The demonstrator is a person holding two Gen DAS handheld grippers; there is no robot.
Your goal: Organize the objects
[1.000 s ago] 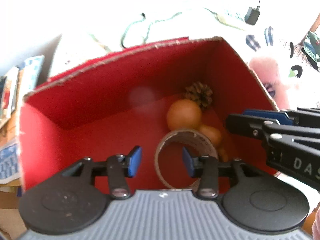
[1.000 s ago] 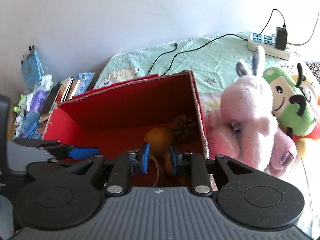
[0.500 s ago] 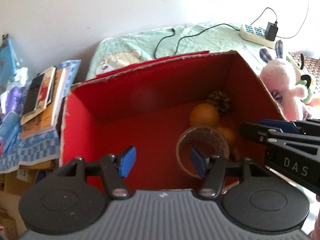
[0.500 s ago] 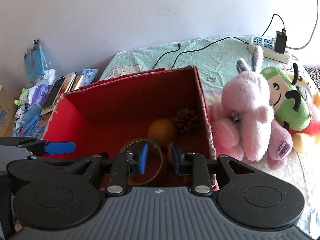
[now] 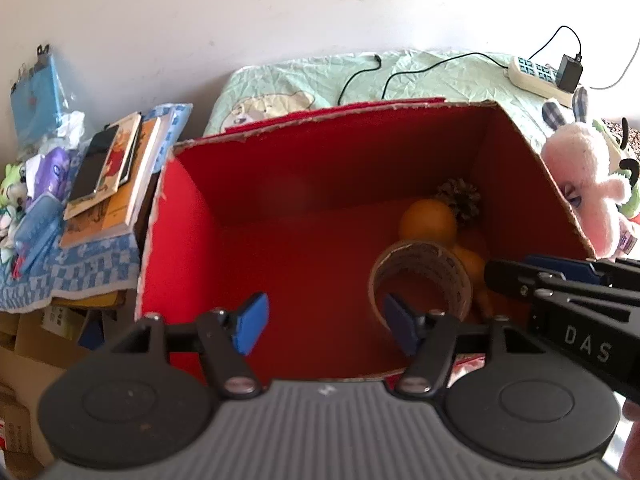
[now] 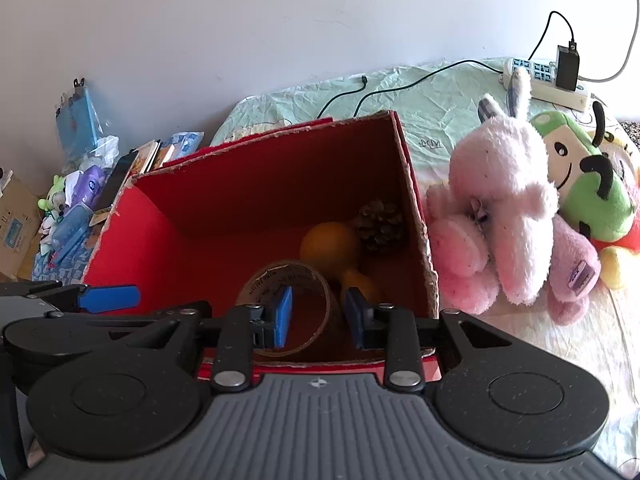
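Two oranges | pinecone | tape roll | red box

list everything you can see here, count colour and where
cardboard box: 1, red inside, on the bed, open top
tape roll: 1, brown, standing on edge in the box
oranges: 2 visible, orange, in the box behind and beside the tape roll
pine cone: 1, brown, back right corner of the box
plush rabbit: 1, pink, right of the box
plush toy: 1, green, behind the rabbit
power strip: 1, white, far on the bed
books: a stack, left of the box
left gripper: open, empty, above the box
right gripper: open, empty, above the box
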